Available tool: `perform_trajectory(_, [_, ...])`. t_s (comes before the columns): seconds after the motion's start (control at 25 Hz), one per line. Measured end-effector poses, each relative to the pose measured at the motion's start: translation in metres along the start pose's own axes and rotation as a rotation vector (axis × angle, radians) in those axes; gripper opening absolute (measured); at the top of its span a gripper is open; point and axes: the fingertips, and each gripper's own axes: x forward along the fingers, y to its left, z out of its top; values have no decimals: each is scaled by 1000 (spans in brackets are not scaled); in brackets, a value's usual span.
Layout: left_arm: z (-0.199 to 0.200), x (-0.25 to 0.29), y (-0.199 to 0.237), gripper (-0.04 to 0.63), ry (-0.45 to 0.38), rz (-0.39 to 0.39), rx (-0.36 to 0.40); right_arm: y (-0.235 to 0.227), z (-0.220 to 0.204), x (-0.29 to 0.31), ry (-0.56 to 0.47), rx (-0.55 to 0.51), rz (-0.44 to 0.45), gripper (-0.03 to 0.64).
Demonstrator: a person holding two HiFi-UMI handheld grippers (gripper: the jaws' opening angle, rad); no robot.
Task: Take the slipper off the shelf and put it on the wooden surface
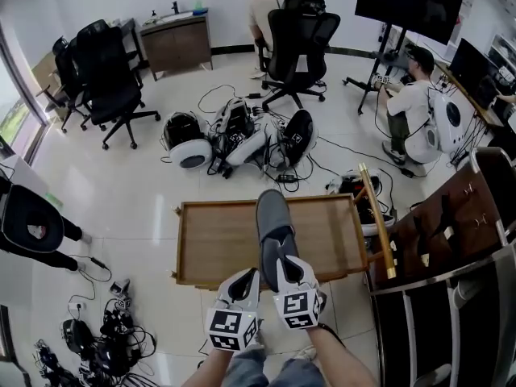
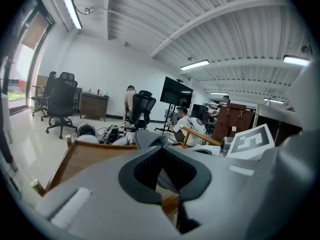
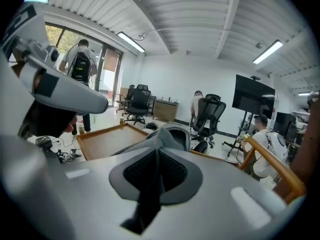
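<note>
A grey slipper (image 1: 274, 220) hangs toe-forward over the wooden surface (image 1: 214, 240), a low tray-like table with a raised rim. My right gripper (image 1: 282, 258) is shut on its heel end. In the right gripper view the slipper (image 3: 170, 133) rises just past the closed jaws, with the wooden surface (image 3: 105, 140) below and to the left. My left gripper (image 1: 246, 279) sits close beside the right one at the table's near edge, shut with nothing in it. In the left gripper view the slipper (image 2: 146, 137) shows ahead, above the wooden surface (image 2: 85, 159).
A dark shelf unit (image 1: 451, 232) with a metal frame stands at the right, and a wooden pole (image 1: 377, 224) leans next to the table. Devices and cables (image 1: 234, 135) litter the floor beyond. Office chairs (image 1: 294, 39) and a seated person (image 1: 411, 107) are further back.
</note>
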Motion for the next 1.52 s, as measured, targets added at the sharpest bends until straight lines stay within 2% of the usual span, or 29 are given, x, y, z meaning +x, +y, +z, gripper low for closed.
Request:
perform_trajectory(0.28, [-10,24,61,3,45,14,-1,18,-16,68,50,48,9,25])
perform_trajectory(0.36, [-11,33,66,3,54,5,2,22,-25,77,74,71,21,83])
perform_trajectory(0.72, [-8,47,72,3,74,-33,-11,19,-25,78,97,118,-2,86])
perform_trajectory(0.88, [-3,48,62,3,72,-57,-6,14,-14,68,89,134,-22,81])
perform_trajectory(1.0, [3,45,53,3,68,-76,-6,9,4,52,64,186,-39,70])
perform_trajectory(1.16, [17,40,34,3,60,-116,7,-3,29,23,26,239,-75,30])
perform_trajectory(1.28, [26,37,9,3,53,-160,27,-15,47,-7,-11,253,-108,0])
perform_trajectory(1.52, [38,32,-59,3,30,-255,58,-50,70,-84,-97,254,-204,0])
